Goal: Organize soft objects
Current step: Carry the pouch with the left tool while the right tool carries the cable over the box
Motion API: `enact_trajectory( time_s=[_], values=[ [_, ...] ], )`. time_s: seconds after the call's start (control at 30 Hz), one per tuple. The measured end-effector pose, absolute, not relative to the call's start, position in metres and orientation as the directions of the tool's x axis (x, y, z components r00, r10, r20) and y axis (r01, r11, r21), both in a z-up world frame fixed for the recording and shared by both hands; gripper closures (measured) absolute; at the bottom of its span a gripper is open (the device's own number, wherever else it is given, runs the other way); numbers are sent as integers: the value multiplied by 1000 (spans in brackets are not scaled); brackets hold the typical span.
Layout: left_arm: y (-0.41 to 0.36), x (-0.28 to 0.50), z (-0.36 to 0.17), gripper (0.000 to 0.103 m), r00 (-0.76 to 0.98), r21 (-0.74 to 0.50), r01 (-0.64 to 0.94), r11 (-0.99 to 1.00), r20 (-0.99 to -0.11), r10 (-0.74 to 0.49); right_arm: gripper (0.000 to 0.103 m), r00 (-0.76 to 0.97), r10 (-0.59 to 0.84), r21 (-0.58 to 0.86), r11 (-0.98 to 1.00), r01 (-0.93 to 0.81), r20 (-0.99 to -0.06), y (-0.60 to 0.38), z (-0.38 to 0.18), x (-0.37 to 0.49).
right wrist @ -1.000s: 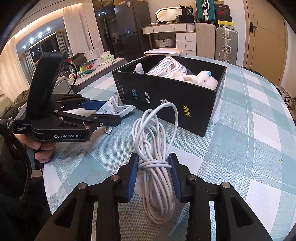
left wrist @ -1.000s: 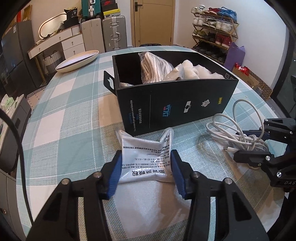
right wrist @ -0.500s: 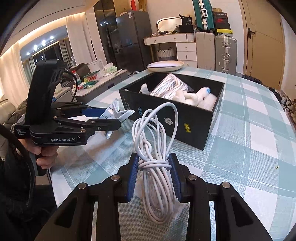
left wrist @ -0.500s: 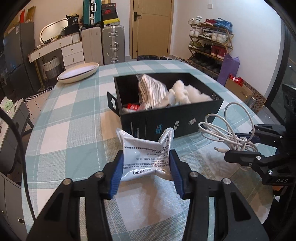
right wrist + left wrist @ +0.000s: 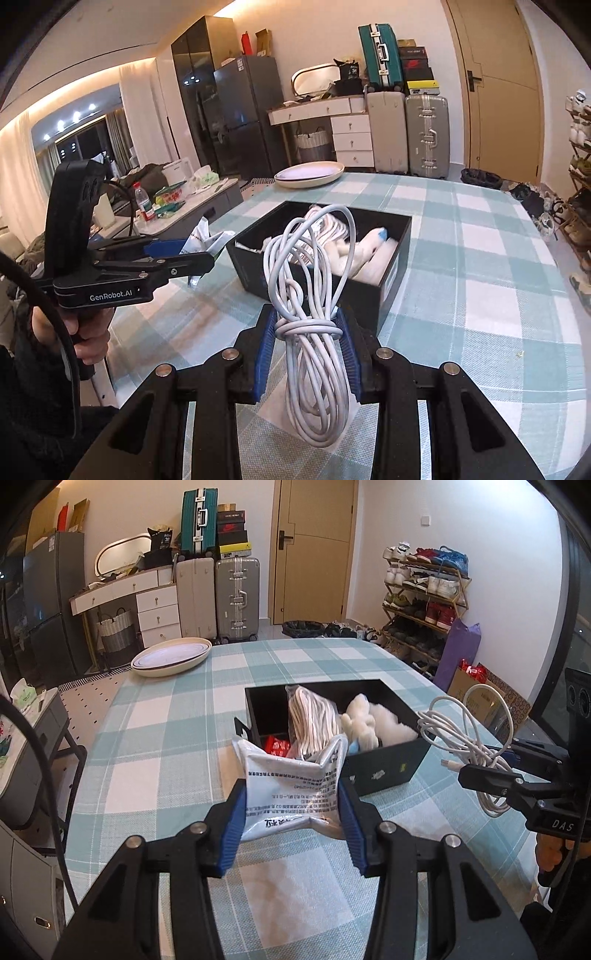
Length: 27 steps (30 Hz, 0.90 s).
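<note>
We hold one soft thing in each tool, both clear of the checked desk (image 5: 155, 738), and the step in hand looks like carrying them over the black box (image 5: 384, 771) and letting them go inside. To do it well we judge that each load should clear the near wall before it comes down, because the pouch sags and the cable's loops dangle and could catch on the rim. The free room seems to be at the box's left end, beside the bagged white cord (image 5: 314, 716) and the plush toy (image 5: 364, 725), so we would aim there and open only once the load is below the rim. The left tool (image 5: 291, 814) is clamped on the white printed pouch (image 5: 291, 775), its blue pads pressing both side edges, with the box just beyond. The right tool (image 5: 306, 345) is closed on the coiled white cable (image 5: 310, 295) at its knotted waist, loops standing above and hanging below, the box directly ahead.
</note>
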<state>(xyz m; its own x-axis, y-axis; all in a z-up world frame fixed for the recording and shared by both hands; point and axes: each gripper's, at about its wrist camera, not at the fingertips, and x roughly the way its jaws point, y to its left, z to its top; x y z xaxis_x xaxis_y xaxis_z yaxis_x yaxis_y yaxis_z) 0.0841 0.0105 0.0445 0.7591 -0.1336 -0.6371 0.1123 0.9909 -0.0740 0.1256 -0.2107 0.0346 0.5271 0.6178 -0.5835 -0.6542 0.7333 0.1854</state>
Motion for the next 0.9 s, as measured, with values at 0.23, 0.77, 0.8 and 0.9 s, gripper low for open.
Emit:
enact_trajectory(
  time_s=[0.23,0.77,0.8,0.9],
  values=[
    [8,97,58,56,776,-59,110,992,-618,-122,69,558,606,192,756,-626,-567,-215,51,133],
    [4,133,65,56,779,-52,99,994,-617,-110,69,575,585,202,780,-593,-571,-200,69,165],
    [3,135,64,56,779,-50,99,994,-618,-109,69,573,587,202,778,-595,-572,-198,70,165],
    [2,142,63,56,775,-50,98,994,-623,-108,69,568,587,201,776,-597,-578,-193,68,174]
  ],
)
